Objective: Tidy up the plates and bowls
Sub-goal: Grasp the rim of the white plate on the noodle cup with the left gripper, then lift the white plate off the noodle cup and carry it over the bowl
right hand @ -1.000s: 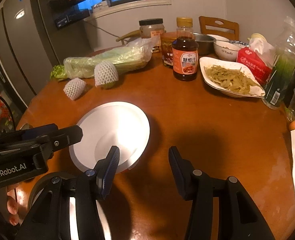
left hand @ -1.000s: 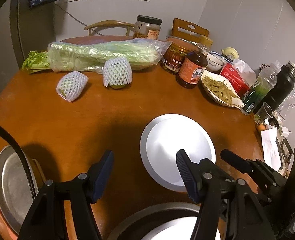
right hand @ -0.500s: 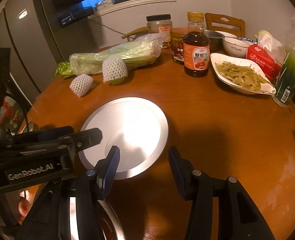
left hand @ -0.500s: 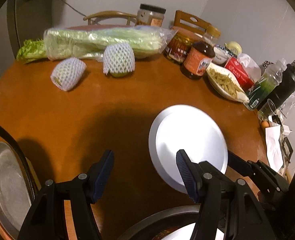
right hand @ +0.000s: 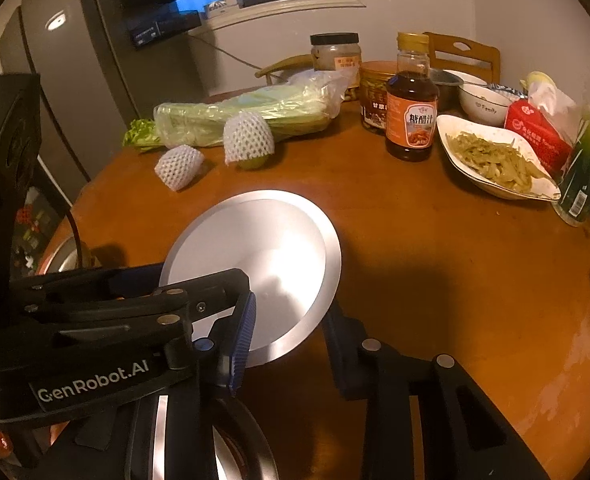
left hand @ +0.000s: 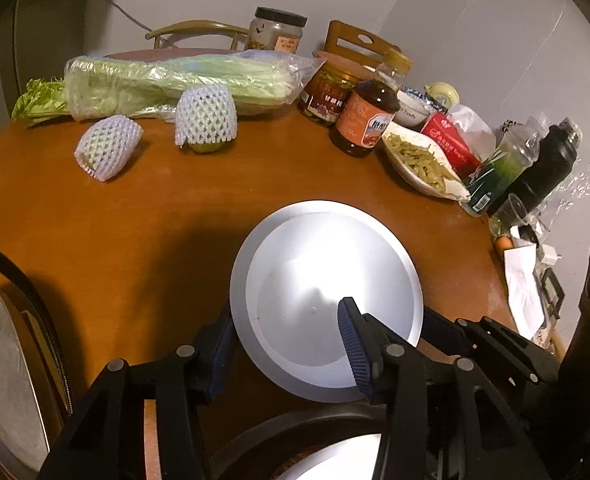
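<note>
Left wrist view: the left gripper (left hand: 285,340) has its fingers apart on either side of the plate (left hand: 327,300); whether they press on it, I cannot tell. The plate is above the table (left hand: 175,216), and I cannot tell if it rests on it. Beyond it stand a sauce bottle (left hand: 365,118) and a dish (left hand: 419,160) of food.

Right wrist view: the right gripper (right hand: 287,340) also has its fingers wide apart around the near rim of the plate (right hand: 255,264), without gripping it. The left gripper (right hand: 231,300) comes in from the left side, one finger (right hand: 242,336) over the plate.
</note>
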Motion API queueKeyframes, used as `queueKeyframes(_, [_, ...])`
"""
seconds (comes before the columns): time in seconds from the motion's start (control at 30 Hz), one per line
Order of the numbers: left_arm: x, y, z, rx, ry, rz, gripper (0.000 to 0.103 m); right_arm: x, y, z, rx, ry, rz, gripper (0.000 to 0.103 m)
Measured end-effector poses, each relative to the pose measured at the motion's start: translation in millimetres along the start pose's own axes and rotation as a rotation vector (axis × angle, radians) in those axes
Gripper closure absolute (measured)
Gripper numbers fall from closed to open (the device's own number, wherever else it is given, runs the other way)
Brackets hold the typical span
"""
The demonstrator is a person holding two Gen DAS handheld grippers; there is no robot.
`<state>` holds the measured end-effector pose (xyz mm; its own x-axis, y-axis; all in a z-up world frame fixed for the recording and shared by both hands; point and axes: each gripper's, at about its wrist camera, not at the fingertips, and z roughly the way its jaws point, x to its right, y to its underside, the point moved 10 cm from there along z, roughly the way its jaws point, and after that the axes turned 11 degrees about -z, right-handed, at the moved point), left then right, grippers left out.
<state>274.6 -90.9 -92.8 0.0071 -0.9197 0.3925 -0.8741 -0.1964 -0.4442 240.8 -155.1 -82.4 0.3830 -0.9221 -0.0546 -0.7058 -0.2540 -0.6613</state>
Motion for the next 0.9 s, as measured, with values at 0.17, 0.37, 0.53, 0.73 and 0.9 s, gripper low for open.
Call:
queueKeyframes(0.17, [2.4,-2.9,-16.4,0.031,0.000,0.008,0.055,-2.9,-6.4,-10.2,0.027,-0.001,-0.007,0.069])
queueKeyframes(0.37, [6.6,-3.8,-35.8,0.067,0.009,0.016,0.055,-9.2,-14.3,-25.9,0.061,0.000,-0.023,0.069])
queueKeyframes(0.53, [8.8,-1.3,-51.5,0.091,0.012,0.023,0.055,-14.3,-16.2,-36.7,0.077,0.002,-0.030,0.069])
queueKeyframes(0.73, [11.5,3.8,-76.1,0.124,0.016,0.031,0.055,-24.4,-17.5,-56.4,0.107,0.004,-0.043,0.069])
queueKeyframes(0.9, [14.5,11.1,-96.1,0.150,0.022,0.036,0.055,-34.2,-17.8,-75.1,0.133,0.007,-0.055,0.069])
